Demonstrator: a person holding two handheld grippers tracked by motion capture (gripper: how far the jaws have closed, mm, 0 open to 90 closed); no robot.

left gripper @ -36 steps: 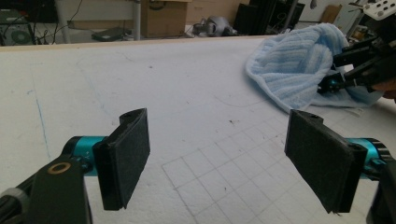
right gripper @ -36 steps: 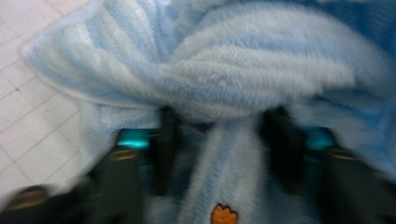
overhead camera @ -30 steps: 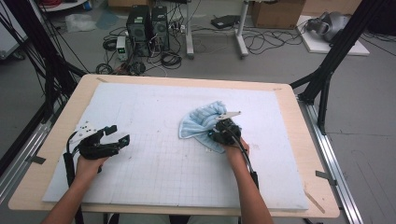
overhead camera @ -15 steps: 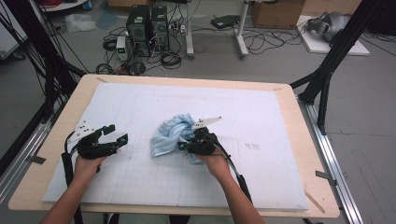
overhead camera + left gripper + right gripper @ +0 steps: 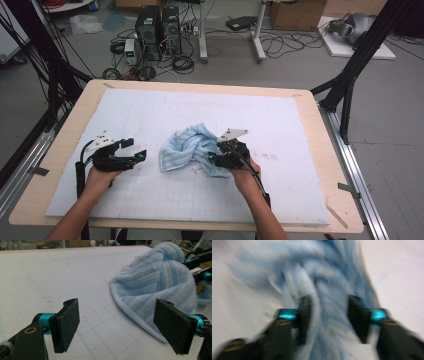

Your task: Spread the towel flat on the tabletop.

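- lying bunched mid-bench on the white mat (image 5: 150, 200) is the blue striped towel (image 5: 187, 150).
- right tool (image 5: 214, 159) has towel between its jaws, which have just been opening (blurred; grip unclear).
- left tool (image 5: 137, 151) stands wide, empty, just left of the towel.

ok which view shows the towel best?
High view: the whole towel shows, bunched on the mat, with the right gripper at its edge. Left gripper view gives a sharp close-up of one side. Right gripper view is motion-blurred, towel between the jaws.
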